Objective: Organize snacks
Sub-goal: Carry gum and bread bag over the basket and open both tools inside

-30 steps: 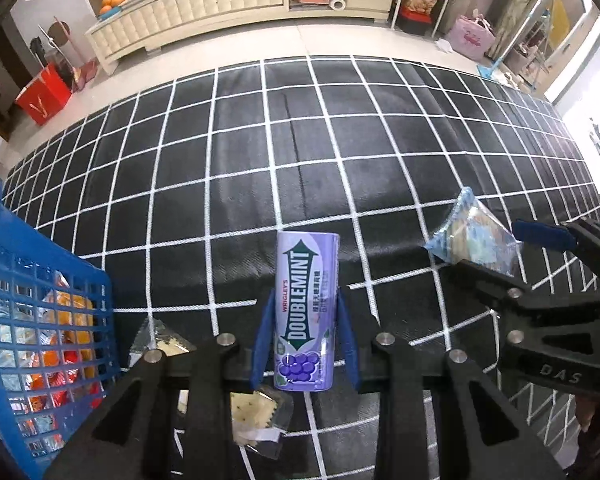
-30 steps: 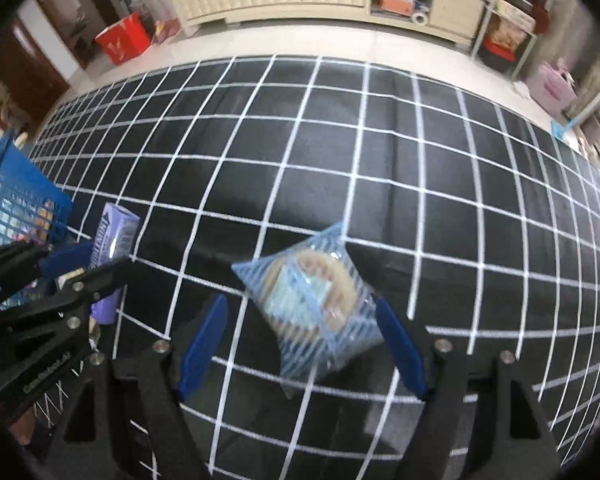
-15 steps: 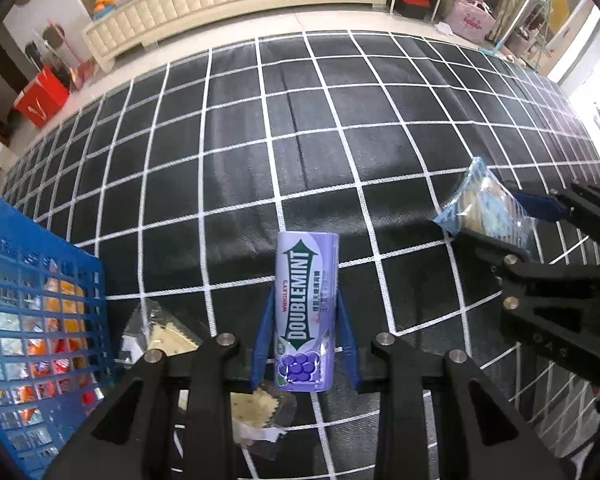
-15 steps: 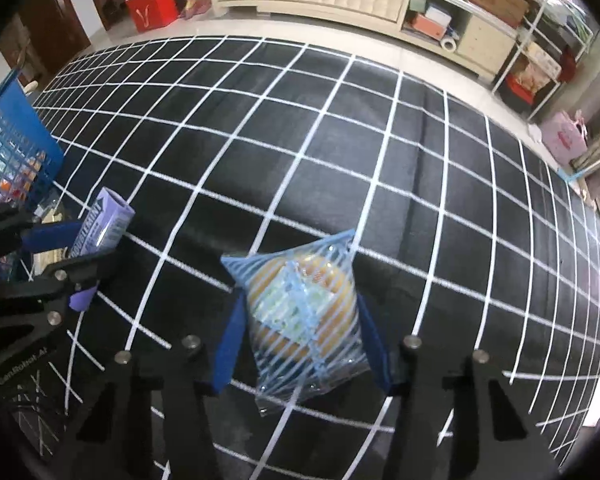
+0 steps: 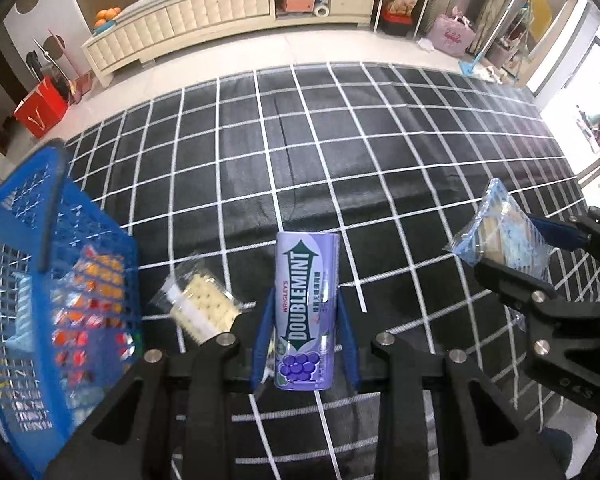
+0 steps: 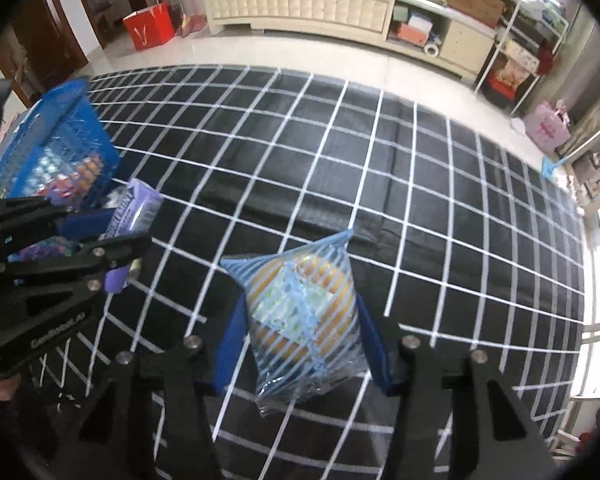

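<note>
My left gripper (image 5: 305, 312) is shut on a purple Doublemint gum box (image 5: 305, 312), held above the black grid cloth. My right gripper (image 6: 300, 320) is shut on a blue-striped packet with a round orange pastry (image 6: 300, 316), also lifted. Each gripper shows in the other's view: the right one with its packet (image 5: 500, 236) at the right, the left one with the gum box (image 6: 134, 208) at the left. A blue basket (image 5: 40, 280) holding several snacks stands at the left, also in the right wrist view (image 6: 48, 148). A clear packet of pale crackers (image 5: 202, 308) lies beside the basket.
The black cloth with white grid lines (image 5: 340, 152) covers the surface. Beyond it are a pale floor, a long cream cabinet (image 5: 220, 12), a red bag (image 5: 40, 108) and a pink bag (image 5: 452, 36).
Both grippers have risen and tilted up with their snacks. The right gripper closed on the striped packet and lifted it. The basket and cracker packet now sit further into the left view.
</note>
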The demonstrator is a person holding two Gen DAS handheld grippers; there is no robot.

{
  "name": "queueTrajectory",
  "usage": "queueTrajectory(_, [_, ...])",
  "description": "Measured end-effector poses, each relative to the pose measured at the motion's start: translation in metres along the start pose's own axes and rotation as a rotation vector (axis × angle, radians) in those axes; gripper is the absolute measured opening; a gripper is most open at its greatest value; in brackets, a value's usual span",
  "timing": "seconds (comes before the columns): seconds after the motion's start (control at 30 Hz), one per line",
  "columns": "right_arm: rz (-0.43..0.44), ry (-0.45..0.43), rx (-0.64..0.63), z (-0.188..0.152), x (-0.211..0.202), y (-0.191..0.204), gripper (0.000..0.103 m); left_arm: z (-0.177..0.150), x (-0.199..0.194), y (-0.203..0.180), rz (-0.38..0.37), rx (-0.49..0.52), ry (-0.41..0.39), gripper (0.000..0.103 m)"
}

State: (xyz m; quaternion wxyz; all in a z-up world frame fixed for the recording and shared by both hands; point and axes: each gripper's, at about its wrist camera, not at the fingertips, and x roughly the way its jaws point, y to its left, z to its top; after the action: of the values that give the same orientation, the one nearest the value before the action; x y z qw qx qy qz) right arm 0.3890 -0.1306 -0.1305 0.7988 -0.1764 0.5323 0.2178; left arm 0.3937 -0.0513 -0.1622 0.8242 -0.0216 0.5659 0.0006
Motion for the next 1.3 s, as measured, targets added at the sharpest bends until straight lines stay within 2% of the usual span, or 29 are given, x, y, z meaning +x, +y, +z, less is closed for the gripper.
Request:
queueTrajectory(0.23, [-0.032, -0.070, 0.000, -0.002, -0.067, 0.027, 0.058, -0.018, -0.062, 0.020, -0.070, -0.012, -0.075, 0.029])
queueTrajectory(0.5, [-0.049, -0.122, -0.023, -0.001, -0.112, 0.076, 0.058, -0.047, -0.120, 0.059, -0.070, -0.016, -0.165, 0.029])
queueTrajectory(0.67, [-0.034, -0.159, -0.043, 0.008, -0.127, 0.117, 0.058, -0.063, -0.141, 0.089, -0.062, -0.012, -0.168, 0.029])
queueTrajectory(0.83, [0.010, -0.180, -0.064, 0.020, -0.132, 0.150, 0.058, -0.072, -0.155, 0.119, -0.025, -0.009, -0.179, 0.029])
queueTrajectory(1.0, [0.031, -0.182, -0.085, 0.033, -0.127, 0.178, 0.058, -0.076, -0.161, 0.160, -0.034, -0.033, -0.165, 0.029])
queueTrajectory(1.3, [0.089, -0.158, -0.089, 0.064, -0.099, 0.210, 0.058, -0.062, -0.154, 0.211, -0.009, -0.057, -0.144, 0.029])
